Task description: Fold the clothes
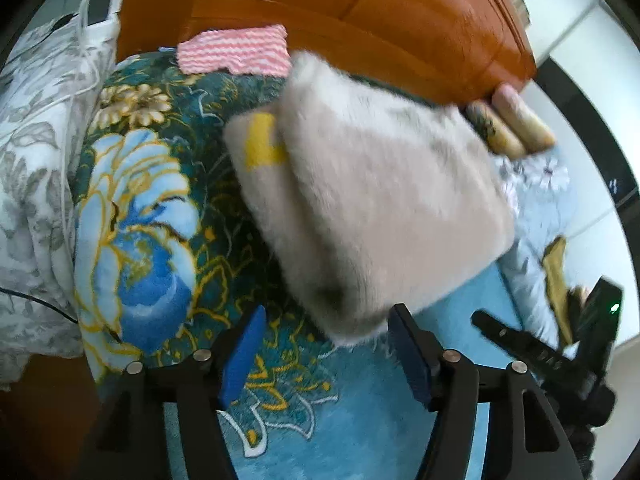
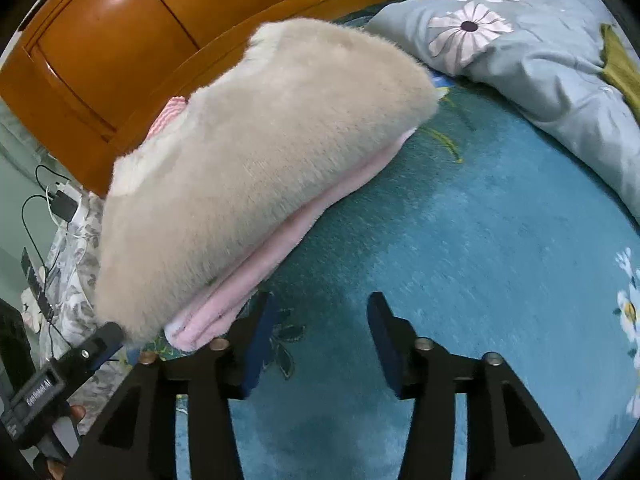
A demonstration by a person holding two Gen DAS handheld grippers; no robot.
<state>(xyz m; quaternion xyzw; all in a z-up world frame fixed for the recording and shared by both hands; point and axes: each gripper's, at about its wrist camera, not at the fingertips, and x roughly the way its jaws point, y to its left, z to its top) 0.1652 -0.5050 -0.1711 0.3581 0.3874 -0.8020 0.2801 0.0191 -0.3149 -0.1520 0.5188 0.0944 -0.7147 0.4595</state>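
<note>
Both claws sit wide apart and hold nothing: my left claw (image 1: 324, 340) just short of the near corner of the folded fleece (image 1: 376, 200), my right claw (image 2: 320, 332) beside its pink lining (image 2: 280, 240). That bundle lies on the blue blanket (image 2: 460, 260) near the headboard (image 2: 120, 40). I judge the fold nearly done; I'd press the edges square, gently.

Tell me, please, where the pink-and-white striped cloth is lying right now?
The pink-and-white striped cloth lies at the top of the left wrist view, on the teal floral blanket against the wooden headboard, just behind the folded beige fluffy garment.
</note>
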